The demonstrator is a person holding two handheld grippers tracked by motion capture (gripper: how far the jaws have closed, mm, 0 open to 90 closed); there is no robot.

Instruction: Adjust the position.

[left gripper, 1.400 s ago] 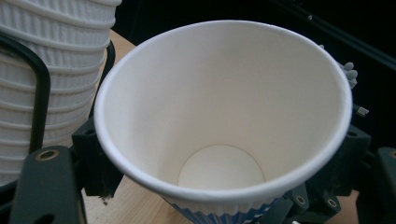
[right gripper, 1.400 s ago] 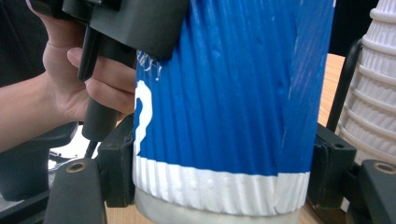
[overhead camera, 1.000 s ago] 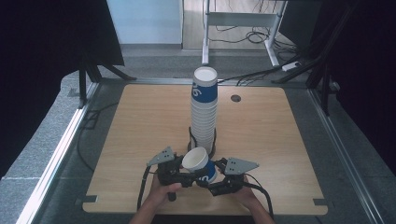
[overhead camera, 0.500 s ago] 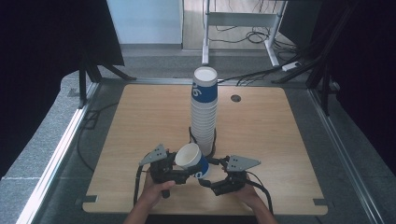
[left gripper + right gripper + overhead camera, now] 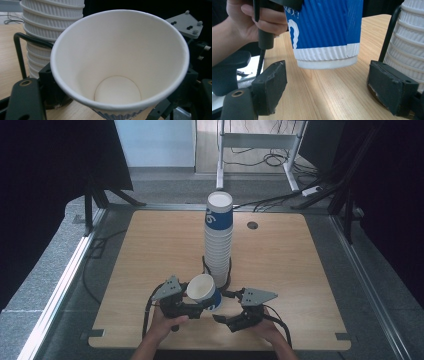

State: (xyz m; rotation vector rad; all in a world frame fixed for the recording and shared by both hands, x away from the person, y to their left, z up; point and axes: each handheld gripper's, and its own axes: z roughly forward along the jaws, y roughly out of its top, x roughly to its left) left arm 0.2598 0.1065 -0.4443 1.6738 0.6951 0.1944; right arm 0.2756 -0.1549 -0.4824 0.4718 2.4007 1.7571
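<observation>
Tall stack of paper cups (image 5: 218,237) at frame centre, left gripper (image 5: 186,304) gripping a tilted cup (image 5: 204,291) below it, right gripper (image 5: 227,316) lower right — jaws apart — wooden table (image 5: 155,250).

One loose paper cup (image 5: 202,290); one tall cup stack (image 5: 219,237); two grippers: left (image 5: 186,306), right (image 5: 223,312); one table (image 5: 150,250).

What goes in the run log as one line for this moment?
held: blue-and-white ribbed paper cup | left gripper: shut on cup | right gripper: open, below cup base | tall paper cup stack: upright behind
</observation>
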